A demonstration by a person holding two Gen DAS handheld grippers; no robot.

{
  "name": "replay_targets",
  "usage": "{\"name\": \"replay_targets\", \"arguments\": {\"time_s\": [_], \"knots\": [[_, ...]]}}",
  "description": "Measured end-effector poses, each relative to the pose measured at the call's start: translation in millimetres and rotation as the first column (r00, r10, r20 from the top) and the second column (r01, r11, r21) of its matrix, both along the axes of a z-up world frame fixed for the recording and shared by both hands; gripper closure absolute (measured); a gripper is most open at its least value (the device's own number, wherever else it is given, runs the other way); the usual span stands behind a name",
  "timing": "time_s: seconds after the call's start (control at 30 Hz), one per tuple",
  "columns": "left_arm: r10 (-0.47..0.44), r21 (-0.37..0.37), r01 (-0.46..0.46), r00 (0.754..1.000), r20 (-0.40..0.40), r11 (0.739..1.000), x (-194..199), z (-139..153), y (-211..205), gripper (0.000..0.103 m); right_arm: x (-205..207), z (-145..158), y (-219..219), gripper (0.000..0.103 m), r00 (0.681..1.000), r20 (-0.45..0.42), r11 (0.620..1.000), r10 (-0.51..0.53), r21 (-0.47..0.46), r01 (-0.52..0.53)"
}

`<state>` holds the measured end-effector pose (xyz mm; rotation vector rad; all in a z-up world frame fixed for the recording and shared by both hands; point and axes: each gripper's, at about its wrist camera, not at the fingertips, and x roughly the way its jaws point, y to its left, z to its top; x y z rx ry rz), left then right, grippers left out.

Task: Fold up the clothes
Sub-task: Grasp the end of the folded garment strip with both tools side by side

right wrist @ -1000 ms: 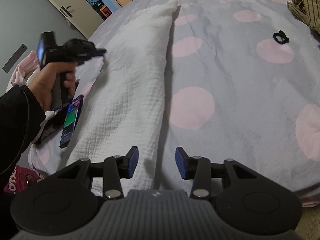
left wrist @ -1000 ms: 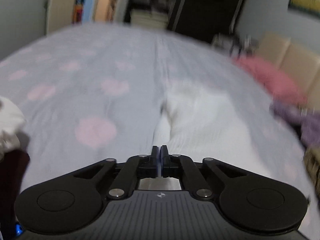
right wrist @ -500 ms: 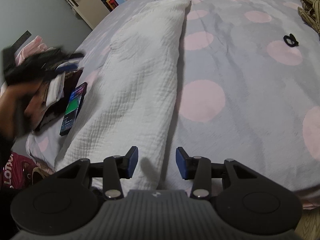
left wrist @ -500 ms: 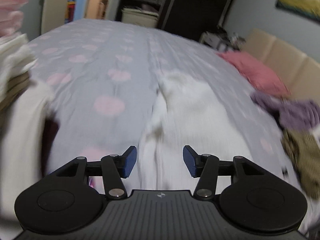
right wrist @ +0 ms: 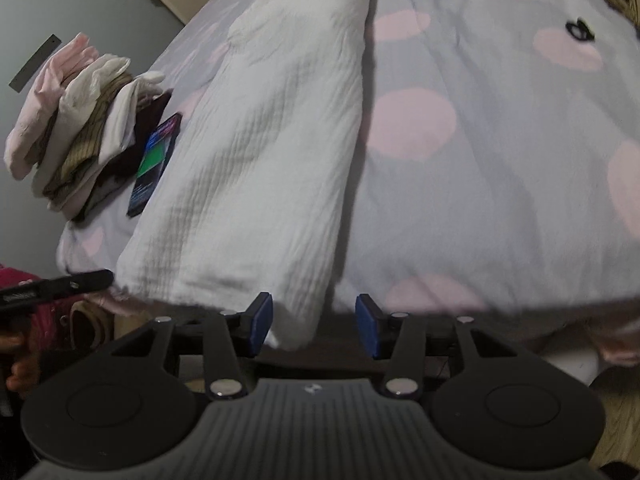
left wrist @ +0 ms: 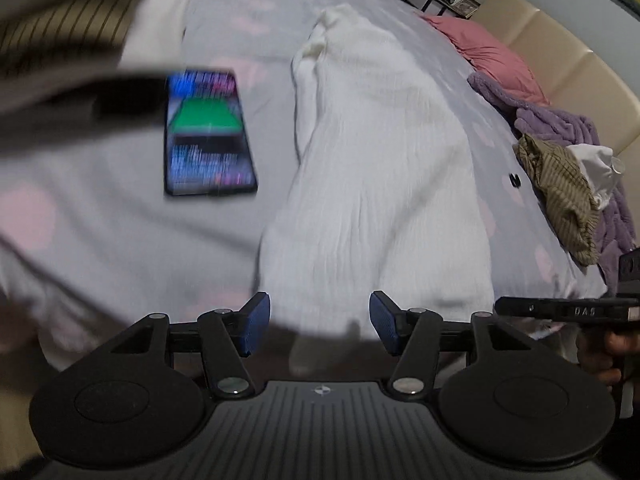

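A long white crinkled garment point(left wrist: 372, 168) lies folded lengthwise on the bed, running away from me; it also shows in the right wrist view point(right wrist: 276, 148). My left gripper point(left wrist: 319, 326) is open and empty, just short of the garment's near end at the bed edge. My right gripper point(right wrist: 314, 326) is open and empty, its jaws on either side of the garment's near right corner, which hangs over the edge. The left gripper's body point(right wrist: 56, 284) shows at the left of the right wrist view.
A lit phone point(left wrist: 208, 132) lies left of the garment. A stack of folded clothes point(right wrist: 76, 128) stands further left. Unfolded olive and purple clothes point(left wrist: 568, 184) and a pink pillow point(left wrist: 492, 56) lie at the right. A black hair tie point(right wrist: 578, 30) lies on the dotted sheet point(right wrist: 500, 160).
My left gripper opened, then swung down and back to the garment's near end. My right gripper has drawn back to the bed edge and stayed open.
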<state>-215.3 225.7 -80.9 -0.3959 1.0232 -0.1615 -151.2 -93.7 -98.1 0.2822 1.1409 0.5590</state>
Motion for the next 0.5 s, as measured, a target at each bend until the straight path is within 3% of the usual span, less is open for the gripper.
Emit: {"name": "replay_targets", "arguments": {"time_s": [0.17, 0.4, 0.5], "knots": [[0.062, -0.173, -0.071, 0.996, -0.057, 0.982, -4.6, -24.0, 20.2, 0.050, -1.3, -6.9, 4.5, 0.053, 0.997, -0.062, 0.996, -0.045, 0.079, 0.050], [0.177, -0.248, -0.168, 0.984, 0.013, 0.954, 0.1, -19.0, 40.2, 0.050, -3.1, -9.2, 7.6, 0.054, 0.995, -0.065, 0.994, -0.078, 0.072, 0.082], [0.184, -0.267, -0.175, 0.983, 0.007, 0.948, 7.5, -28.3, 41.1, 0.050, -2.4, -8.6, 8.0, 0.060, 0.995, -0.047, 0.993, -0.087, 0.078, 0.090]]}}
